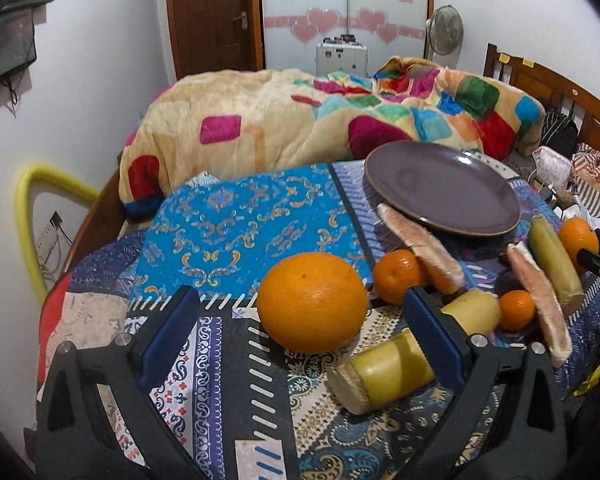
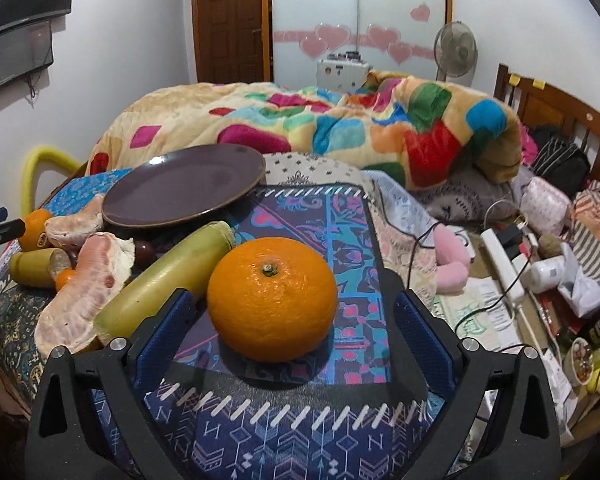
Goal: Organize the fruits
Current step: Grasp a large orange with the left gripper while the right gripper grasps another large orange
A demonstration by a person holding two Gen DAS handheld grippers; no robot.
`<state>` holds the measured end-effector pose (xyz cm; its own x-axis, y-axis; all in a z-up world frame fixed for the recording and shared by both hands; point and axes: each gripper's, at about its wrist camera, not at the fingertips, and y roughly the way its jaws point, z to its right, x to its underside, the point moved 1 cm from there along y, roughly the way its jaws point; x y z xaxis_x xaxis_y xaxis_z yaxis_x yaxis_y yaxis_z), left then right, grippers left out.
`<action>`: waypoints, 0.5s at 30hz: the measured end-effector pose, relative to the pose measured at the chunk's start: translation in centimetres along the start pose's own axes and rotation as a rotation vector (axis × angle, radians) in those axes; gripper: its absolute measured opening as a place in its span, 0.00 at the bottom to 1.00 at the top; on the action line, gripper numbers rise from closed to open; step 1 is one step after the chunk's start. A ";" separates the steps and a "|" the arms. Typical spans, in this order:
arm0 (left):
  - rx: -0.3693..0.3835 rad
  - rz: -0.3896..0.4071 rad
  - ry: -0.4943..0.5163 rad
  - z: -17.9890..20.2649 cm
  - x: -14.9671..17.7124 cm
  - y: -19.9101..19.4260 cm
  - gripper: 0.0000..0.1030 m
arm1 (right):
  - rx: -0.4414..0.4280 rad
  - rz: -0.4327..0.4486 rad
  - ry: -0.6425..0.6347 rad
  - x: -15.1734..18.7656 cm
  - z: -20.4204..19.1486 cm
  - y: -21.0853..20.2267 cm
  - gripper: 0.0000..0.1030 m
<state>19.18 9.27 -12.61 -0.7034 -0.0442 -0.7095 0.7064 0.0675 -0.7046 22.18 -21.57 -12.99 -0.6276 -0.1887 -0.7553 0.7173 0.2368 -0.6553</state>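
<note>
A patchwork cloth [image 2: 284,428] covers the bed in my bedroom. My right gripper [image 2: 292,320] is spread around a large orange [image 2: 272,300], pads clear; my left gripper [image 1: 300,320], also spread, flanks another orange [image 1: 312,302].

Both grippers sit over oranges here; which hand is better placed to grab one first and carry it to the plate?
Probably the right gripper: its open jaws frame its orange centrally. The left gripper has a sugarcane piece beside its orange.

Colourful blanket [image 2: 340,128], fan [image 2: 456,50], wooden door [image 2: 230,20]
</note>
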 end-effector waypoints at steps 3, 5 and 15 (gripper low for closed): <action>0.014 -0.039 -0.016 -0.5 0.1 1.1 0.91 | -0.026 -0.037 -0.008 -0.2 0.0 1.1 0.84; 0.019 -0.058 -0.025 -0.6 0.1 1.8 0.88 | -0.054 -0.061 0.001 -0.2 0.1 1.6 0.79; 0.064 -0.093 -0.020 0.0 0.1 3.0 0.65 | -0.113 -0.083 0.015 -0.1 -0.2 2.2 0.65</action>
<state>21.22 9.48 -14.77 -0.7647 -0.0672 -0.6409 0.6425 -0.0020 -0.7663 23.79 -20.85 -14.39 -0.6886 -0.1985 -0.6974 0.6242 0.3272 -0.7094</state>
